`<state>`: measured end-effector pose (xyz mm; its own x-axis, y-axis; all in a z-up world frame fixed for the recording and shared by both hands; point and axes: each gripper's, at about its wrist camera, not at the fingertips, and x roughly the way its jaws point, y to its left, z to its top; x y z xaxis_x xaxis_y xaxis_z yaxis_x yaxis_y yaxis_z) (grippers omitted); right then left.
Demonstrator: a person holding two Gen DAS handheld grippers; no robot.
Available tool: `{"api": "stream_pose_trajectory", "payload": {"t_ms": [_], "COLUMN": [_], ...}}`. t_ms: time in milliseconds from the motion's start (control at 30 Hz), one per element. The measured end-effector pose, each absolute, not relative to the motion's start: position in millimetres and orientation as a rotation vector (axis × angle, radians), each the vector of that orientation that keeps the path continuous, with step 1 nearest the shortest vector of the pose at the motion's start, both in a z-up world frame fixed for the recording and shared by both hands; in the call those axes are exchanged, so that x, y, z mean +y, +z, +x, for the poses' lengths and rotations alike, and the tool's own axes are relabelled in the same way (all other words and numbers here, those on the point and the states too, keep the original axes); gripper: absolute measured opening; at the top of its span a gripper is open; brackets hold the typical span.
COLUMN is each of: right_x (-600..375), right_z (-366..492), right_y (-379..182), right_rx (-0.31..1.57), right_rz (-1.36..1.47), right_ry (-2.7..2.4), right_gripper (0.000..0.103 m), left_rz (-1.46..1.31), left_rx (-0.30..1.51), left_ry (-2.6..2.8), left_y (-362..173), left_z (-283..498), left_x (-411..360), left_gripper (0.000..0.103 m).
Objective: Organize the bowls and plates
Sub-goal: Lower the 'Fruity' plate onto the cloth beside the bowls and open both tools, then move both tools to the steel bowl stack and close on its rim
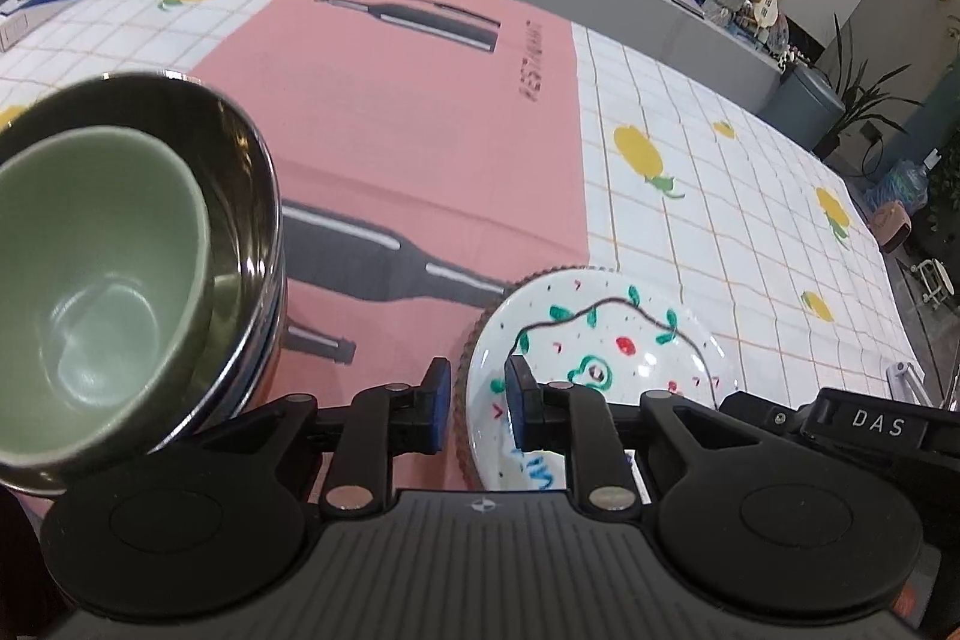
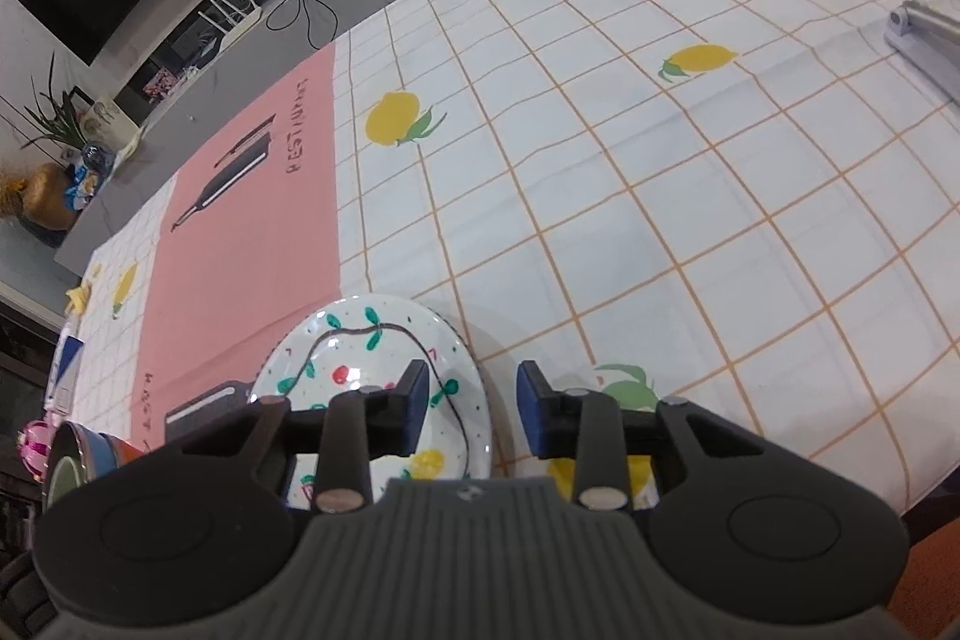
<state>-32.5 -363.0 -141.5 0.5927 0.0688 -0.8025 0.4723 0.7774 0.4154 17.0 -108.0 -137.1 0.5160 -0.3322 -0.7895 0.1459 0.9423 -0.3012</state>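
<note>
Left gripper (image 1: pixel 477 403): nearest the lens in the left wrist view; jaws set narrow with a gap between the blue pads; the left edge of the plate's rim stands in that gap, and neither pad visibly presses on it.
Green bowl (image 1: pixel 96 292): far left in the left wrist view; nested inside the steel bowl, leaning toward its left wall; empty.
Steel bowl (image 1: pixel 252 196): stands on the pink mat, beside and left of the left gripper; a further rim shows under it, so it tops a stack.
Pink mat (image 1: pixel 420 112): lies on the checked cloth (image 1: pixel 720 196); printed with dark bottles.
Plate (image 1: pixel 606 340): white with painted leaves and red dots; straddles the mat's right edge and the cloth; a brown ridged rim shows under its left side.
Right gripper (image 2: pixel 474 409): jaws narrow, not closed; the plate's right rim sits between the pads, apart from both; nothing is held.
Lemon prints (image 2: pixel 393 118): scattered over the cloth to the right of the plate.
Metal bracket (image 2: pixel 924 34): far right on the cloth.
</note>
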Motion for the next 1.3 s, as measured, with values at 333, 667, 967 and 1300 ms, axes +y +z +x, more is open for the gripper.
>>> {"api": "stream_pose_trajectory", "payload": {"t_ms": [333,667,967,1300], "right_x": [-357.8,-338.9,-329.1,-306.4], "right_z": [-30.1,-31.9,-42.0,-34.7], "right_y": [-142.9,-120.0,-101.0,-83.4], "right_rx": [0.939,0.827,0.789,0.821], "right_rz": [0.615,0.478,0.513,0.595], "right_ry": [-0.244,-0.241,-0.228,-0.14], "right_gripper": [0.014,0.046,0.065,0.081], "left_rz": [-0.195,-0.071,0.024,0.002], "left_rx": [0.998,0.936,0.794,0.752], "left_ry": [-0.303,-0.303,-0.374,-0.351], "left_y": [-137.1,-118.7,-57.9,-20.8], "left_z": [16.2,9.9,4.9,26.6], "left_x": [-109.0,-117.0,-105.6,-58.3], "left_gripper": [0.019,0.024,0.061,0.076]}}
